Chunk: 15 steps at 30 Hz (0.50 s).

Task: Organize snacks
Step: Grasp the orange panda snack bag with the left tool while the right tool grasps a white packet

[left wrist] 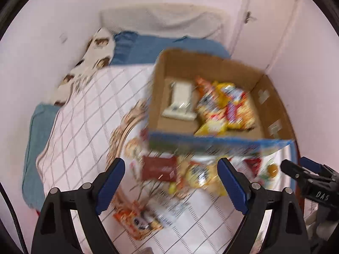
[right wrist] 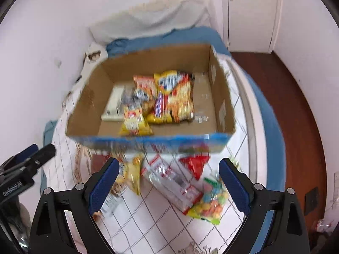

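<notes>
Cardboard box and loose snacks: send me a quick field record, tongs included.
surface: bed with a checked blanket
cardboard box: open-topped, on the bed beyond both tongs
in box: yellow and orange snack bags heaped mid-floor; white packet beside them
outside box: dark red packet, orange packet, clear red-and-white pack, bag of coloured candies
left tongs: open, empty, above the loose pile
right tongs: open, empty, above the clear pack
image: motion-blurred

Matt brown cardboard box [right wrist: 220, 97], glossy plastic snack packets [right wrist: 169, 95] inside, soft checked cloth blanket [left wrist: 84, 127] beneath.
</notes>
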Each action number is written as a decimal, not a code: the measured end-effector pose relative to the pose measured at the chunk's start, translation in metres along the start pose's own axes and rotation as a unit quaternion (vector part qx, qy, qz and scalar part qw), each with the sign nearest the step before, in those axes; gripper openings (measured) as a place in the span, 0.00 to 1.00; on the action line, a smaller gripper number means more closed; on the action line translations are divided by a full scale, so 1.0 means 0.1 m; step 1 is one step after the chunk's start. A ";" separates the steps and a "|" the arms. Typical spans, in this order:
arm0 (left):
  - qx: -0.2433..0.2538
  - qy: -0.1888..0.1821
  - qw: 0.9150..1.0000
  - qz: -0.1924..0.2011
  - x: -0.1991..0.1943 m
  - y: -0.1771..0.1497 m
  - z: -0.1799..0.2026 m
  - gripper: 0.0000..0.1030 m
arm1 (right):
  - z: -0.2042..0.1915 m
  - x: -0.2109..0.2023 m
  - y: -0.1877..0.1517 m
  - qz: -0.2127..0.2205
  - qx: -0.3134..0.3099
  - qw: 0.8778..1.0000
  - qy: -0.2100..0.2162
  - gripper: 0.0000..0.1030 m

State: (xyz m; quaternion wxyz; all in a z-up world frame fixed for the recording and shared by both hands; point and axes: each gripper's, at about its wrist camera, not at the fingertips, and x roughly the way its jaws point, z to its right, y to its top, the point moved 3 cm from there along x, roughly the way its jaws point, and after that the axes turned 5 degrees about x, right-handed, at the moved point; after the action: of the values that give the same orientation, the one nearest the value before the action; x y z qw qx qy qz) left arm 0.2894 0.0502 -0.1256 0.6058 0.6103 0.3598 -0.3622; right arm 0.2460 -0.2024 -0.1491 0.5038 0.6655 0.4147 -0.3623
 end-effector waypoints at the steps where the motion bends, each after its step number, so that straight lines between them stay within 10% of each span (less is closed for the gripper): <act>1: -0.004 0.003 1.000 -0.008 0.04 -0.06 -0.04 0.87 | 0.02 0.10 -0.05 -0.011 -0.003 1.000 0.000 0.94; 11: -0.093 0.030 0.985 -0.140 0.65 -0.94 -0.71 0.87 | -0.02 0.84 -0.49 -0.103 -0.019 0.995 0.006 0.94; 15: -0.138 -0.004 0.973 -0.184 0.84 -1.19 -0.80 0.87 | -0.28 0.87 -0.70 -0.113 -0.044 0.992 0.039 0.74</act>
State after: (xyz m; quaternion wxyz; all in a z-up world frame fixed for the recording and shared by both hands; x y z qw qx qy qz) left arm 0.2256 0.1308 -0.2560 0.6084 0.4424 0.5100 -0.4170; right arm 0.2179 -0.1483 -0.2469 0.4715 0.6052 0.5223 -0.3722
